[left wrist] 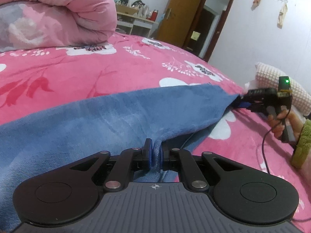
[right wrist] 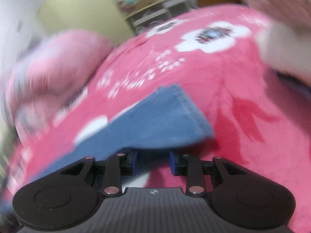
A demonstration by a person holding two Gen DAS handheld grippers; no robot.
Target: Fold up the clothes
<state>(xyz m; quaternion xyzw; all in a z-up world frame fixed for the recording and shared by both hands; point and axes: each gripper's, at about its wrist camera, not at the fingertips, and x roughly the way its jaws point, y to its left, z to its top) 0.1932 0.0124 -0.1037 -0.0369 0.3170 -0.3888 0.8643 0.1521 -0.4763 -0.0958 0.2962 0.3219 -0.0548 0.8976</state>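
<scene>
Jaws of the left gripper point(left wrist: 155, 153) pinch the soft, floppy blue garment point(left wrist: 108, 114) on the pink bed point(left wrist: 77, 73), right gripper point(right wrist: 153, 162) looks spread, so grab hems/corners.

Motion blur smears the whole right wrist view; the blue denim garment point(right wrist: 155, 120) hides the right gripper's point(right wrist: 154, 162) fingertips.
</scene>
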